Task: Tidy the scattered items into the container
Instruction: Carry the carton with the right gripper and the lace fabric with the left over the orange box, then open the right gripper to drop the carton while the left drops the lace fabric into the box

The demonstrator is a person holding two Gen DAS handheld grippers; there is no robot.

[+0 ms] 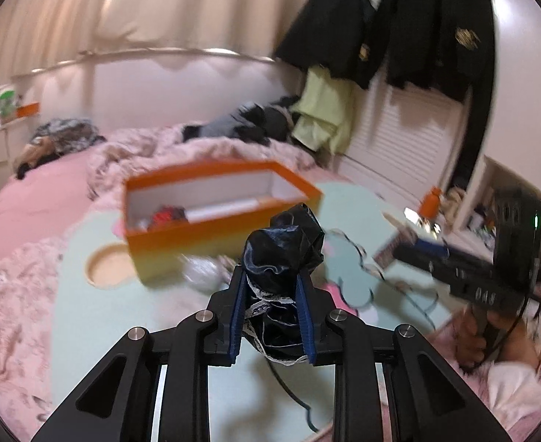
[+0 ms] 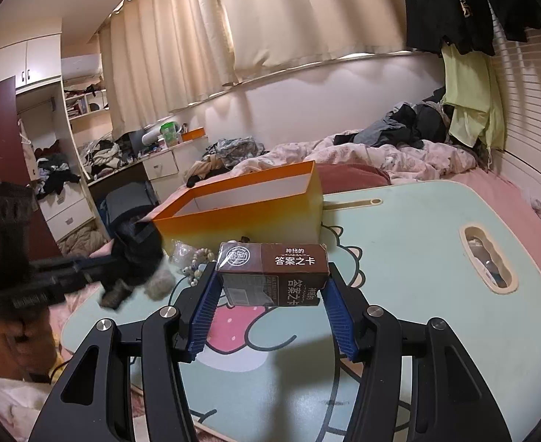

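Observation:
An orange box [image 1: 219,228] with a white inside stands on the pale green lap table [image 1: 97,316]; it also shows in the right wrist view [image 2: 241,217]. It holds a red-and-black item [image 1: 165,215] and a white one. My left gripper [image 1: 270,287] is shut on a black cloth bundle with lace trim [image 1: 283,254], held above the table just in front of the box. My right gripper [image 2: 272,280] is shut on a brown card box [image 2: 274,272], held above the table. In the right wrist view the left gripper [image 2: 130,258] is blurred beside the orange box.
Beads and a clear plastic bag [image 2: 193,258] lie on the table in front of the orange box. The table has a round cutout [image 1: 108,265] and an oval slot [image 2: 488,258]. Pink bedding [image 1: 9,305] surrounds the table. A cluttered desk [image 2: 130,162] stands beyond.

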